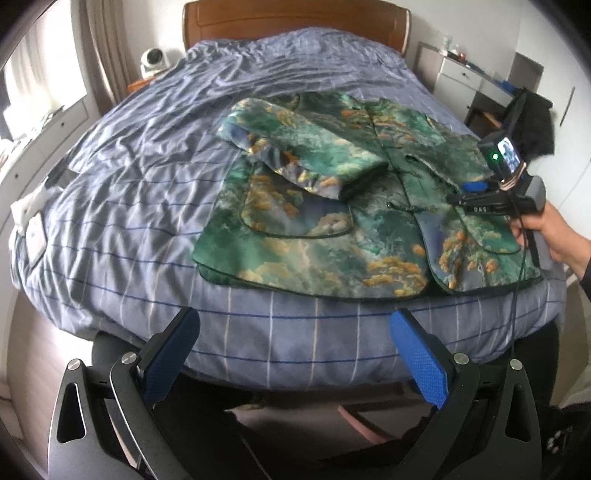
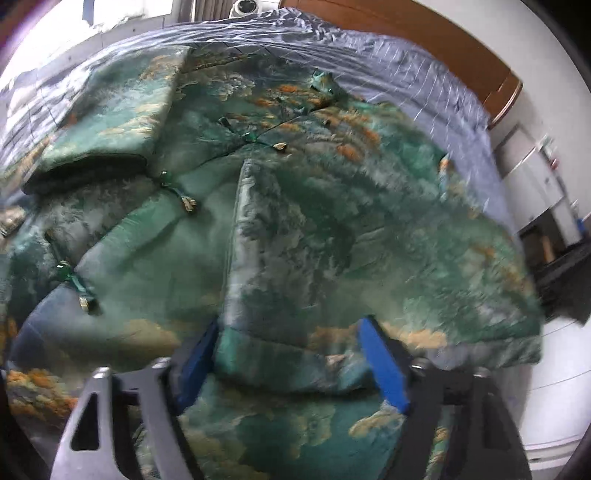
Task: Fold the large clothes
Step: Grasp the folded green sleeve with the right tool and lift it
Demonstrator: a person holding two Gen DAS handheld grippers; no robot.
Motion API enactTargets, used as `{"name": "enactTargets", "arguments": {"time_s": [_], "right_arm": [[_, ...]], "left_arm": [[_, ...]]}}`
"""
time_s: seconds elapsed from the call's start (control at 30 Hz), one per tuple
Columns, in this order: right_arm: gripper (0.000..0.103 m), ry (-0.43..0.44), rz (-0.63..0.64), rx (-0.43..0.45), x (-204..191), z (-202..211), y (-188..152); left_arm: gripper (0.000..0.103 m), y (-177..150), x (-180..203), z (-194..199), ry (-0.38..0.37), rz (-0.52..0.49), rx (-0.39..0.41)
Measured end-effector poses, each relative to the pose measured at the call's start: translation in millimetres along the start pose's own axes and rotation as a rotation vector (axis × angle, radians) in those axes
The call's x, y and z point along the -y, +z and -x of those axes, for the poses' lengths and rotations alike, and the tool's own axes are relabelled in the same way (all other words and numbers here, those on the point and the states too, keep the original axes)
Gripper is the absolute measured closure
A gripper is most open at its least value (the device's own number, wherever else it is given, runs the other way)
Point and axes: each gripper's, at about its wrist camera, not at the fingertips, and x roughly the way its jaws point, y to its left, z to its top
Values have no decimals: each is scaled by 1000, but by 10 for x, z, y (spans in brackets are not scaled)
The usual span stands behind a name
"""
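Observation:
A green padded jacket (image 1: 314, 236) with orange and cream cloud print lies front up near the foot of the bed. Its left sleeve (image 1: 303, 158) is folded across the chest. My left gripper (image 1: 295, 315) hangs open over the bed's near edge, short of the hem, holding nothing. A hand holds my right gripper (image 1: 461, 194) low over the jacket's right side. In the right wrist view, which is blurred, the right gripper (image 2: 288, 325) stands half open with the jacket's other sleeve (image 2: 314, 258) lying between its blue pads (image 2: 384, 369).
The bed (image 1: 147, 166) carries a rumpled blue striped cover and has a wooden headboard (image 1: 295, 22). A white round device (image 1: 153, 61) sits on a stand at the back left. White drawers (image 1: 458, 74) stand at the right. A white cloth (image 1: 29, 214) lies at the bed's left edge.

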Motion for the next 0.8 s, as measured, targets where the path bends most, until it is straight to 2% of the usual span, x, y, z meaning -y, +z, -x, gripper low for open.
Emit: {"name": "enactTargets", "arguments": {"time_s": [0.03,0.07,0.1,0.13,0.33,0.43,0.53,0.67,0.8], "right_arm": [[57,30,-8,10,-19,40,-25],[63,31,-11,21,-44,96,-52],[82,23,-13,34,-68,170,-79],[85,3,-19,49,-70,254,-103],[86,-20,-251,226,439,1069,-332],[87,-84,-415,334,908,1557,-573],[87,-186,-549,406,1353,1908,-841],[87,-326,-700,413,1867,2114,-1215],[83,-485,-851,343,2277,2068,-1645]], "left_arm": [[0,-1,20,-3,2,-7,0],[1,1,44,2,4,-16,1],[1,7,71,1,6,-28,4],[1,8,80,2,7,-34,5],[1,48,101,-28,4,-47,0],[1,85,131,-31,6,-64,10],[1,144,134,-14,18,-84,33],[0,269,100,-10,33,-106,71],[0,432,48,-55,49,-146,102]]}}
